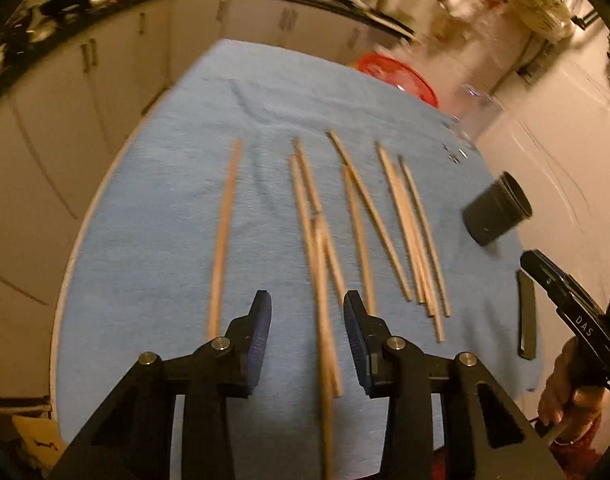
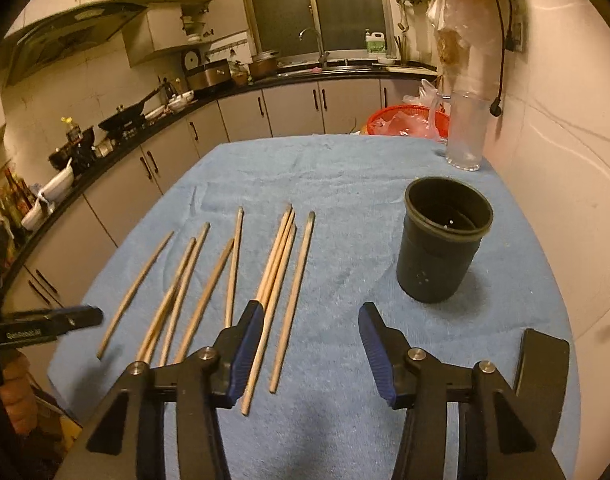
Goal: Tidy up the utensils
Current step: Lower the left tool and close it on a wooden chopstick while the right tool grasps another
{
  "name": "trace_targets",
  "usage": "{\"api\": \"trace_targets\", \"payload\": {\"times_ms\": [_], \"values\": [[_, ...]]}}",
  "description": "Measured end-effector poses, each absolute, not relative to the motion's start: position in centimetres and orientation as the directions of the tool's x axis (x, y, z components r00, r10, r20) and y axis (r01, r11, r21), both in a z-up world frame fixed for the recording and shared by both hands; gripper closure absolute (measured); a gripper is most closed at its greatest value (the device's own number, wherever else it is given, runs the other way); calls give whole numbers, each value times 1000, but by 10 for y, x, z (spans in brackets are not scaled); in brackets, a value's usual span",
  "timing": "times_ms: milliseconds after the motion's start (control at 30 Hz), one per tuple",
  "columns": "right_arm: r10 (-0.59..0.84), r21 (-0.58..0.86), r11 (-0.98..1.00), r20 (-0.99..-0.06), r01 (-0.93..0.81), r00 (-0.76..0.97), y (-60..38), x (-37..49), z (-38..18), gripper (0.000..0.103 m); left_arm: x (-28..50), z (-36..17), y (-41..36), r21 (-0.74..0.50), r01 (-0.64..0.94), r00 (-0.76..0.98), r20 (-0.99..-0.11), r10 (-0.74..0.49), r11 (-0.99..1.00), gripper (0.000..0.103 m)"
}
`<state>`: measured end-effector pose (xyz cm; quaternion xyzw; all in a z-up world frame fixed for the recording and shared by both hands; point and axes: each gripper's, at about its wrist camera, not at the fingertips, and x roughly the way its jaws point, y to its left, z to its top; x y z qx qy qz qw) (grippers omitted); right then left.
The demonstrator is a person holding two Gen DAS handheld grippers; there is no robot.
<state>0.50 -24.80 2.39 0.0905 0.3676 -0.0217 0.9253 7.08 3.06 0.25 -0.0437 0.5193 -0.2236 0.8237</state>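
Left fingers: the left gripper has its fingers spread, pinching nothing; a blurred chopstick runs up through the gap between them, apparently touching neither pad.
Right fingers: the right gripper is likewise spread wide and holds nothing, hovering over bare blue cloth.
Key relation: the chopsticks lie just left of the right fingers and straight ahead of the left ones, their long axes running away from both cameras, roughly in line with the fingers. The left gripper looks nearer to a grasp, being already astride one stick.
Cup: a dark cup stands upright and empty ahead-right of the right fingers, well clear of the sticks.
Chopsticks' look: about ten pale wooden sticks, thin and plain, loosely fanned on the cloth-covered surface; several overlap or touch in twos and threes.
Further out: a clear tumbler near the far edge.
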Motion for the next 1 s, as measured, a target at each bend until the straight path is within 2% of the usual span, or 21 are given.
{"api": "trace_targets", "payload": {"times_ms": [100,133,167,333,433,533,833,1000], "values": [[31,166,980,-682,114,731,-251,7,28,50,81,0,8,-297,359,327,-848,-417,885,66],[30,169,979,-682,117,731,-252,7,29,50,85,-1,1,-287,371,311,-858,-410,883,68],[30,172,978,-682,120,731,-253,7,29,50,89,-5,-4,-267,375,291,-875,-386,888,74],[30,181,975,-681,130,731,-256,4,30,50,114,-22,-24,-206,355,240,-923,-302,912,88],[29,185,974,-679,133,733,-260,3,31,50,120,-29,-29,-149,353,243,-939,-244,924,88],[29,186,973,-679,134,734,-263,5,31,50,125,-33,-31,-136,350,234,-945,-227,927,95],[62,204,973,-692,112,720,-261,22,35,50,136,-31,-12,-127,304,266,-940,-212,944,96],[88,195,977,-728,83,680,-250,53,41,50,145,-30,12,-106,253,292,-939,-181,962,96]]}}
